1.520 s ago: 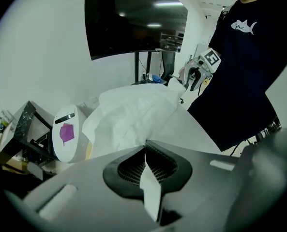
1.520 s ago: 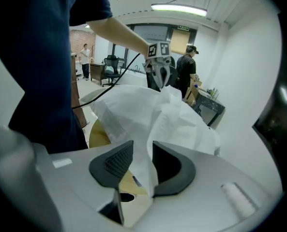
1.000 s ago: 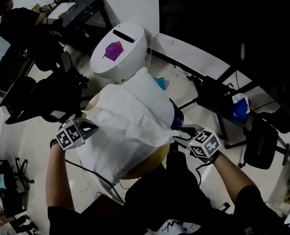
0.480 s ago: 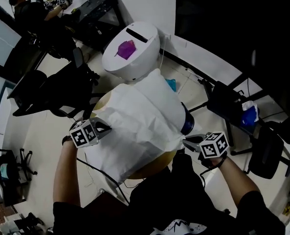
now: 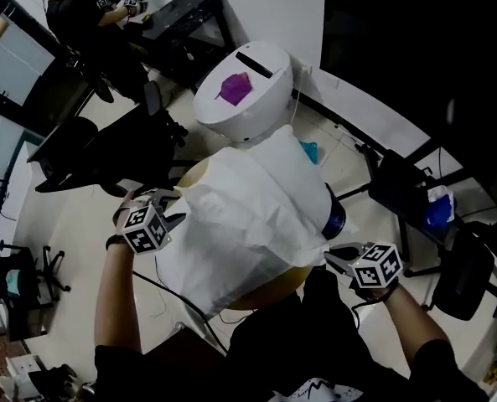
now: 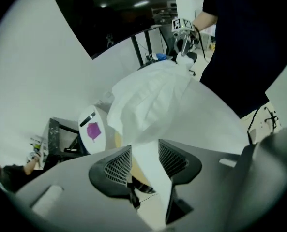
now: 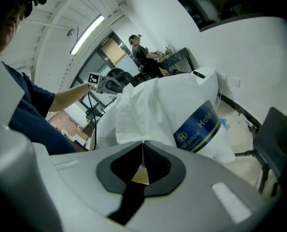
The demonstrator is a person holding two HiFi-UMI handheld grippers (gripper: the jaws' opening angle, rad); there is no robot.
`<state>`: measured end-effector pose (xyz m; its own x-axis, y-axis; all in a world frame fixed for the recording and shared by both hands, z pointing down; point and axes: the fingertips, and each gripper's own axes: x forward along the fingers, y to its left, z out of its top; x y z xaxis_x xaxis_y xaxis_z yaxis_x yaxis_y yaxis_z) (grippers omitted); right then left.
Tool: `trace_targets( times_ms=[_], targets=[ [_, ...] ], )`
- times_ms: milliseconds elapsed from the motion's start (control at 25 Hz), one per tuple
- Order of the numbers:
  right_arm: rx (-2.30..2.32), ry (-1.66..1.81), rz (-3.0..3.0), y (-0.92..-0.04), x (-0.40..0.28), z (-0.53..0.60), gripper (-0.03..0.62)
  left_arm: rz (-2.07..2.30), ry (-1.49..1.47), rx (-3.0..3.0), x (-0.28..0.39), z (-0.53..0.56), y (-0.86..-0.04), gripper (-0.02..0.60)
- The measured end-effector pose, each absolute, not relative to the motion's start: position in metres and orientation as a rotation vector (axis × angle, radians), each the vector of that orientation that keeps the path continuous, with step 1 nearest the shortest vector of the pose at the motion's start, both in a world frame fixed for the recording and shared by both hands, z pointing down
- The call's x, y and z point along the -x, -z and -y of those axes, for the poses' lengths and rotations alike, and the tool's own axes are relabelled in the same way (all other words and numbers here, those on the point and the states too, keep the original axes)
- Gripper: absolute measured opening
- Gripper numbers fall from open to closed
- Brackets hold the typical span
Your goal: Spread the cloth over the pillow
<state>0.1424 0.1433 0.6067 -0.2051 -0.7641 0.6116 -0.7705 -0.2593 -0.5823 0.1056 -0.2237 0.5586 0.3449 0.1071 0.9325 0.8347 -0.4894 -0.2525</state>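
Observation:
A white cloth (image 5: pixel 248 216) lies draped over a white pillow with a blue band (image 5: pixel 336 221) on a round tan table (image 5: pixel 261 296). My left gripper (image 5: pixel 171 210) is at the cloth's left edge. Its jaws have just been opening and stand apart in the left gripper view (image 6: pixel 144 151), with a hanging strip of cloth (image 6: pixel 148 100) loose between them. My right gripper (image 5: pixel 332 256) is at the cloth's near right corner. Its jaws have just closed, and in the right gripper view (image 7: pixel 143 146) they are shut on the cloth's edge (image 7: pixel 143 110), beside the pillow (image 7: pixel 196 129).
A white round-topped unit with a purple patch (image 5: pixel 244 90) stands just beyond the table. Black office chairs (image 5: pixel 89 153) sit at the left and another (image 5: pixel 458 266) at the right. A person (image 5: pixel 80 15) works at a dark desk far left. A cable (image 5: pixel 177 296) hangs below the table.
The right gripper's jaws, open a second ago, have shut on the cloth's corner. The left gripper's jaws have spread apart at the left edge. The head camera has shifted.

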Motion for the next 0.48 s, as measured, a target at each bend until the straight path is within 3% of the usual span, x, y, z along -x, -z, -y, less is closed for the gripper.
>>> trace_targets(
  times_ms=[120,320,360,480],
  targets=[
    [-1.977,-1.488,1.913,-0.604,-0.143,-0.141,0.009,0.735,1.187,1.668,-0.121,0.249,-0.569,0.241],
    [-1.989,-1.460,1.911,-0.598,-0.142,-0.141,0.009,0.725,1.171,1.537,-0.142,0.261,-0.589,0.250],
    [-1.997,-1.451,1.909,-0.597,-0.143,-0.141,0.009,0.734,1.172,1.530,-0.143,0.260,-0.592,0.220],
    [-2.042,-1.416,1.896,-0.593,-0.147,-0.143,0.010,0.749,1.169,1.520,-0.147,0.257,-0.592,0.033]
  ],
)
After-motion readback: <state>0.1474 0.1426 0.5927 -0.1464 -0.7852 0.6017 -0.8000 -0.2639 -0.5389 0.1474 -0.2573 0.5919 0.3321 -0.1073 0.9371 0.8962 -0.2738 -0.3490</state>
